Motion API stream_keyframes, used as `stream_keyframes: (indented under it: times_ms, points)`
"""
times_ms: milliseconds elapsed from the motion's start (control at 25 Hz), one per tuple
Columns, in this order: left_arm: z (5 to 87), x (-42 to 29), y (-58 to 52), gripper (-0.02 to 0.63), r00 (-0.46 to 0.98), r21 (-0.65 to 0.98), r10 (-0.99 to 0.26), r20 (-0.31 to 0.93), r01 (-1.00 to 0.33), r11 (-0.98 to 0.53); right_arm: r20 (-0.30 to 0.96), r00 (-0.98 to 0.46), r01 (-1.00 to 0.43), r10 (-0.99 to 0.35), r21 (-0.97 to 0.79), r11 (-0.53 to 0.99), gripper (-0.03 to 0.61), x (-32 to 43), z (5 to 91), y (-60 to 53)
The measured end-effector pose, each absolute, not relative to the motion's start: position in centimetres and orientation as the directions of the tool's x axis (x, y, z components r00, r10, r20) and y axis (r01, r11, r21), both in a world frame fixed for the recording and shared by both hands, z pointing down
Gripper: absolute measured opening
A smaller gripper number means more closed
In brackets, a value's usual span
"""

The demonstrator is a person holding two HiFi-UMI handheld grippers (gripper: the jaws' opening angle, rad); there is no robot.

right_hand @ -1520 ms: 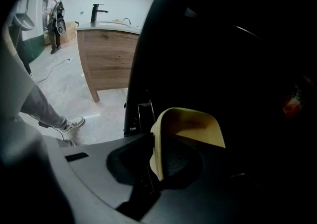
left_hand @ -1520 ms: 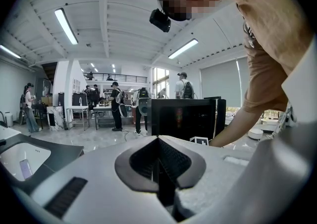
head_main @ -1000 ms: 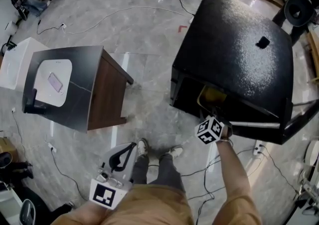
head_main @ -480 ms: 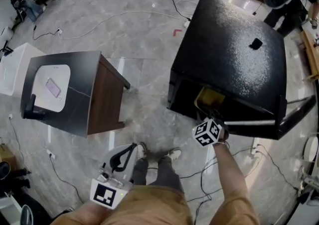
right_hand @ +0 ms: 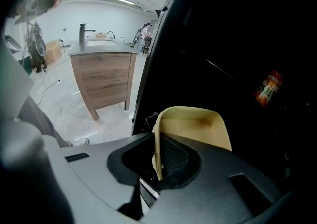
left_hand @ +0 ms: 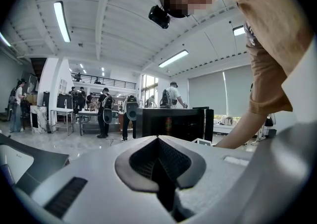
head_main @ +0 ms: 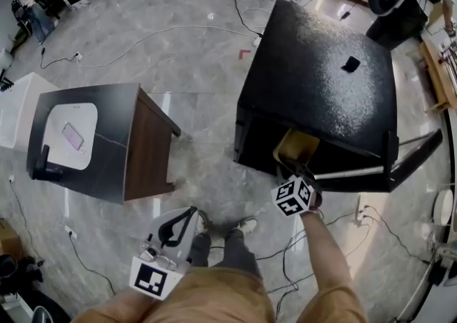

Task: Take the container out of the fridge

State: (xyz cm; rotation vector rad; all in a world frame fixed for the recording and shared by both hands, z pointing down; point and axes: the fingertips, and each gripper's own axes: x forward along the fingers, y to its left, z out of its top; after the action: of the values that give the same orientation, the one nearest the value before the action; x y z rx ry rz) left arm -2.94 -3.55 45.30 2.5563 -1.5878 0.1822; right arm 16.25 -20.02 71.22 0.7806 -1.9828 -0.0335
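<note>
A pale yellow container [head_main: 298, 146] sticks out of the front opening of the black fridge [head_main: 321, 78], tilted. My right gripper [head_main: 304, 171] is shut on its near rim, and its marker cube sits just below. In the right gripper view the container [right_hand: 198, 126] has its thin wall pinched between the pads of the right gripper [right_hand: 157, 161], with the dark fridge interior behind it. My left gripper [head_main: 187, 214] hangs low by the person's waist, shut and empty. In the left gripper view the left gripper [left_hand: 158, 143] points across the room toward the fridge.
The fridge door [head_main: 418, 153] stands open to the right. An orange packet [right_hand: 267, 89] sits deeper inside the fridge. A wooden cabinet [head_main: 100, 136] with a dark top stands at the left, bearing a white tray [head_main: 68, 128]. Cables run over the floor. People stand far off.
The container has come further out of the fridge opening with my right gripper shut on it, rising a little. The left gripper has stayed in place.
</note>
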Motion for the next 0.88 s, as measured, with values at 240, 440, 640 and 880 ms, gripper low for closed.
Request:
stream_keyframes:
  times_ms: [240,440,640,880]
  points:
    - [44.7,-2.7,-3.3,0.002,0.459,0.041,-0.875,0.153,-0.888,-0.458,0.77,-0.33,-0.533,-0.546,0.326,0.781,0.023,16.3,70.4,-18.9]
    - [44.2,-2.7,-2.9,0.002,0.469,0.039,-0.871,0.147,-0.882,-0.469,0.763,-0.335,-0.549,-0.553,0.319,0.772,0.023,16.3,69.5,-17.7]
    - [43.7,-3.1,-2.6,0.002,0.473,0.034,-0.871,0.132,-0.88,-0.473,0.762,-0.333,-0.564,-0.555,0.31,0.765,0.023,16.2,69.2,-16.9]
    - [43.2,-3.3,-2.1,0.002,0.48,0.033,-0.869,0.119,-0.877,-0.48,0.749,-0.348,-0.578,-0.564,0.302,0.758,0.023,15.3,68.3,-16.0]
